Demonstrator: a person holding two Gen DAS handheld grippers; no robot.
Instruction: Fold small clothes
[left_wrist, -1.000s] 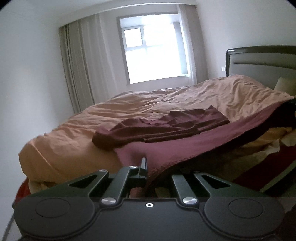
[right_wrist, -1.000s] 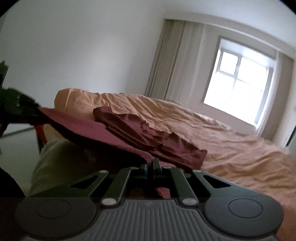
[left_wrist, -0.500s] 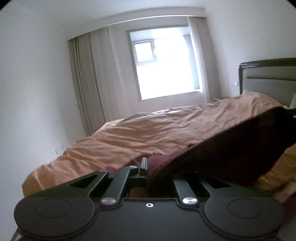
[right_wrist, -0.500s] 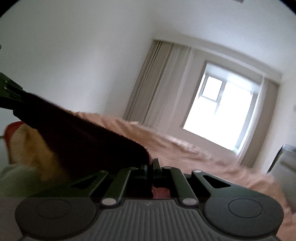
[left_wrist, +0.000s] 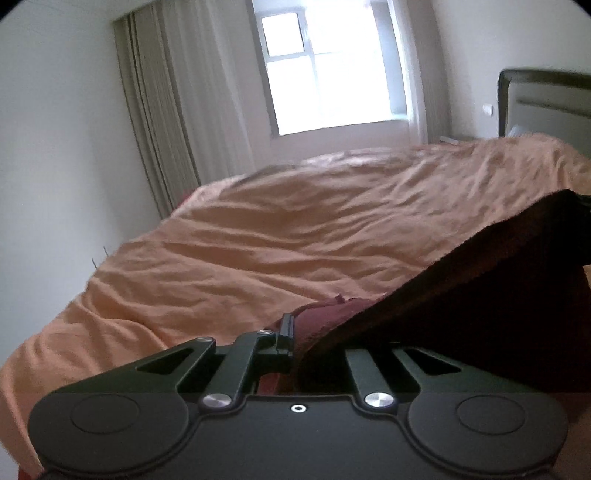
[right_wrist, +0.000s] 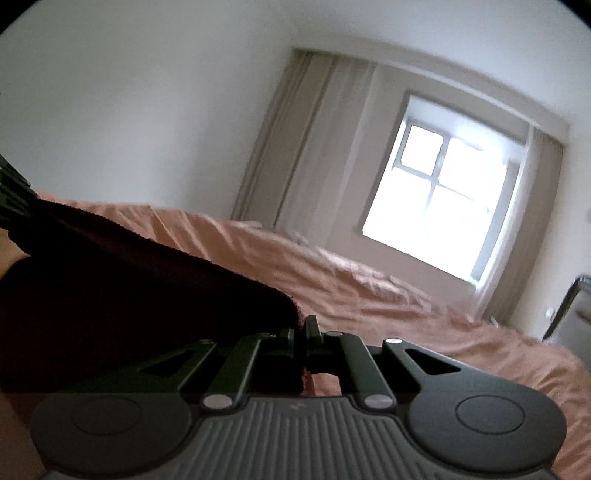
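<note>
Now, step: maroon garment (left_wrist: 480, 295) lifted over bed (left_wrist: 295, 229), mid-fold.
Left hand-held gripper (left_wrist: 295, 332): clamped on garment edge.
Right hand-held gripper (right_wrist: 301, 328): likewise clamped.
Next: probably lay it flat.

The maroon garment (left_wrist: 480, 314) covers the left gripper's (left_wrist: 295, 332) right finger (only the left finger shows); the headboard (left_wrist: 546, 96) is cut off.
</note>
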